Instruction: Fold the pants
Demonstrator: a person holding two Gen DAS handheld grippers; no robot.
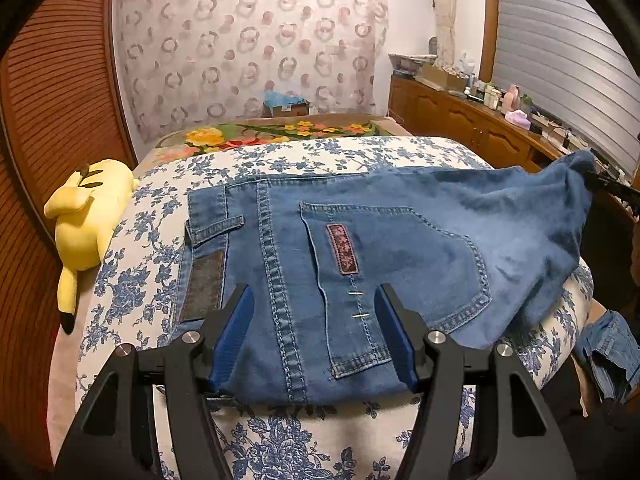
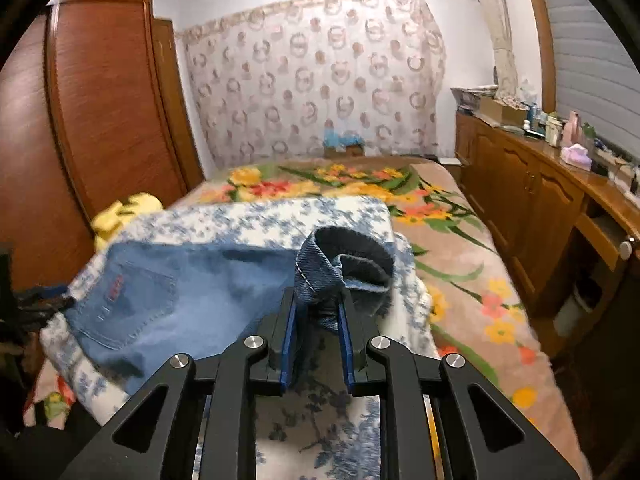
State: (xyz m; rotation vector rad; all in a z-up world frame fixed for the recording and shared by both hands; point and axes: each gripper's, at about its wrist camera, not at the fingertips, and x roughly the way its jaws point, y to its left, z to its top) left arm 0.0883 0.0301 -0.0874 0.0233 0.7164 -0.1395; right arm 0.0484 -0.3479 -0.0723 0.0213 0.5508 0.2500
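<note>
Blue denim pants [image 1: 400, 248] lie on a blue-flowered white cushion [image 1: 280, 160], back pocket up, waistband at the left. My left gripper [image 1: 316, 296] is open, its blue pads on either side of the seat area near the front edge. My right gripper [image 2: 318, 304] is shut on a bunched fold of the pants' leg [image 2: 344, 256] and holds it lifted above the cushion [image 2: 256, 220]. In the left wrist view that lifted part [image 1: 572, 184] rises at the far right, where a black finger shows.
A yellow plush toy [image 1: 84, 216] lies at the cushion's left edge beside a wooden wardrobe [image 1: 52, 128]. A flowered blanket [image 2: 460, 240] covers the bed behind and to the right. A wooden sideboard [image 2: 528, 200] with clutter runs along the right wall.
</note>
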